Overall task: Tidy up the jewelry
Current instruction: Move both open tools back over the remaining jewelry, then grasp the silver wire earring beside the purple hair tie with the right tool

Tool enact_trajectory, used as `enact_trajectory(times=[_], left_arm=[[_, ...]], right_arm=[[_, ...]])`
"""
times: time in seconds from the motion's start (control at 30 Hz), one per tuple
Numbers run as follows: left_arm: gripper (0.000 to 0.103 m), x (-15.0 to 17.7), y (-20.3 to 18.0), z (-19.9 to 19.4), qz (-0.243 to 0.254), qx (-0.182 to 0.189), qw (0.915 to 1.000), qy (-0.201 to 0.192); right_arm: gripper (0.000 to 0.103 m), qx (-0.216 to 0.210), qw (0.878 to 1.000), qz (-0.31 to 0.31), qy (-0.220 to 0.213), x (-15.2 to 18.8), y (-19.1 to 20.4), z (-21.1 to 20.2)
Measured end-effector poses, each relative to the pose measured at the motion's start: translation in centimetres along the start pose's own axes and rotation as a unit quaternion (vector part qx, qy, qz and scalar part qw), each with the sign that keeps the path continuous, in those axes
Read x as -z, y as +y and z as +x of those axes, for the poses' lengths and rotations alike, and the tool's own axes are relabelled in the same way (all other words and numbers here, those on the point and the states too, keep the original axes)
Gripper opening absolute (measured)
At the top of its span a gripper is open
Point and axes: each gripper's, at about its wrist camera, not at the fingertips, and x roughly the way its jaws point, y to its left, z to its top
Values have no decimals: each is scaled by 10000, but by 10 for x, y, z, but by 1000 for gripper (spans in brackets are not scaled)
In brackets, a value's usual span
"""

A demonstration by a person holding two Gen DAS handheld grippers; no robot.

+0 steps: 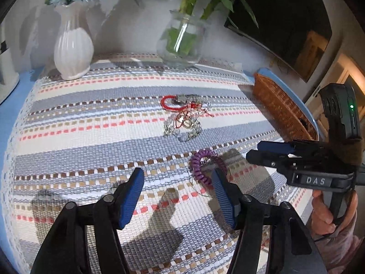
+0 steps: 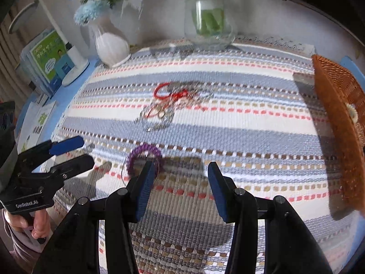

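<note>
Striped woven mat (image 1: pixel 91 118) covers the counter; both tools, left (image 1: pixel 178 196) and right (image 2: pixel 180 191), hover spread apart and empty. Purple coil bracelet (image 1: pixel 200 164) lies lower centre, tangled jewelry pile (image 1: pixel 184 116) mid-frame, wicker basket (image 1: pixel 282 111) right.

White ribbed vase (image 1: pixel 73 45) with blue flowers far left on striped mat (image 1: pixel 91 123); glass vase (image 1: pixel 182 41) with green stems far centre; booklets (image 2: pixel 51 57) far left

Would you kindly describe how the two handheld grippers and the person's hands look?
Both the left gripper and right gripper are black, with blue ribbed pads. White lettering marks each body; a green light glows on the right one. Bare hands emerge from pinkish sleeves.
</note>
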Motion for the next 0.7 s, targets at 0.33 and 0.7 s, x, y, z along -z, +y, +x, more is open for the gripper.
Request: enact_trajectory(times=[0.33,0.7], left_arm=[[52,3,5,13,-194,26,9998,104],[52,7,13,13,-365,115,9992,69]], right_arm=[[25,-155,9991,-352,167,14,21,14],[25,-524,9971,-261,478,33,33,23]])
